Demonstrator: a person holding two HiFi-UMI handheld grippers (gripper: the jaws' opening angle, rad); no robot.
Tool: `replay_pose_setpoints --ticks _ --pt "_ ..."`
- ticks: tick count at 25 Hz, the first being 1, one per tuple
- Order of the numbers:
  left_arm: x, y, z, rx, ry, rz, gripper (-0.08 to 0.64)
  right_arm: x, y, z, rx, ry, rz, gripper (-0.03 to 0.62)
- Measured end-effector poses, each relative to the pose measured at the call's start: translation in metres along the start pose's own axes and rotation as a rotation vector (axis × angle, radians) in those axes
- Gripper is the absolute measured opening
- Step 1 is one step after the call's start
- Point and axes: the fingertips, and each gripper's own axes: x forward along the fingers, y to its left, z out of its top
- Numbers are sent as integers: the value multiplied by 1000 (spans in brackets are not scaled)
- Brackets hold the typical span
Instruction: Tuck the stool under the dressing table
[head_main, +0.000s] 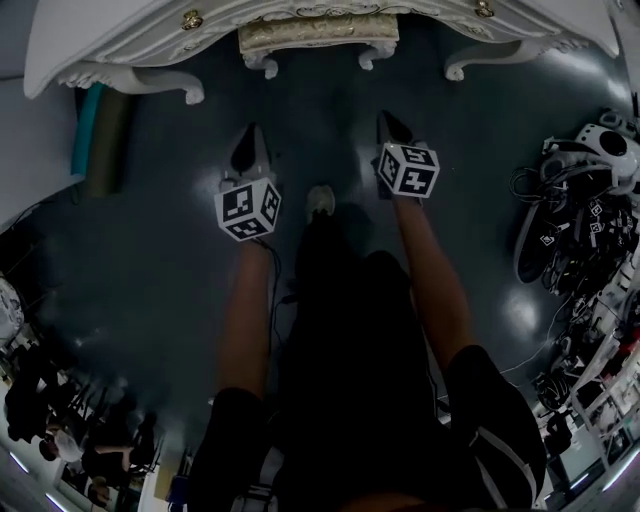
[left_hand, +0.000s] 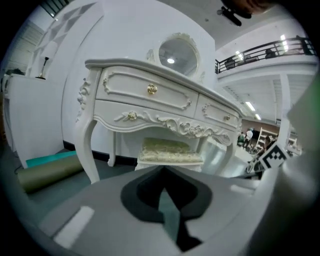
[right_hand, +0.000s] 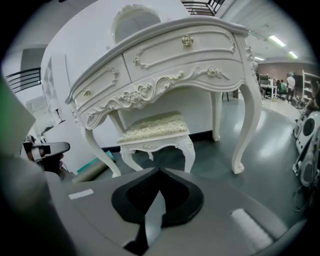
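Note:
The white carved stool (head_main: 316, 38) with a pale green cushion stands between the legs of the white dressing table (head_main: 90, 45), partly under its top. It also shows in the left gripper view as the stool (left_hand: 169, 152) and in the right gripper view as the stool (right_hand: 155, 134). My left gripper (head_main: 251, 140) is shut and holds nothing, pulled back from the stool over the dark floor. My right gripper (head_main: 391, 122) is shut too and empty, level with the left one. In each gripper view the jaws meet at a point, the left gripper (left_hand: 162, 171) and right gripper (right_hand: 160, 172).
A rolled olive mat (head_main: 108, 135) with a teal strip lies left of the table legs. A heap of cables and white gear (head_main: 585, 215) fills the right side. The person's legs and a shoe (head_main: 320, 200) stand behind the grippers. People stand far off (right_hand: 290, 82).

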Motion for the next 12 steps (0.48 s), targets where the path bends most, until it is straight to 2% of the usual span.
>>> replay_pose_setpoints --ticks 12 --pt "-75 -20 123 -53 59 15 6 -111 53 91 9 73 0 -2"
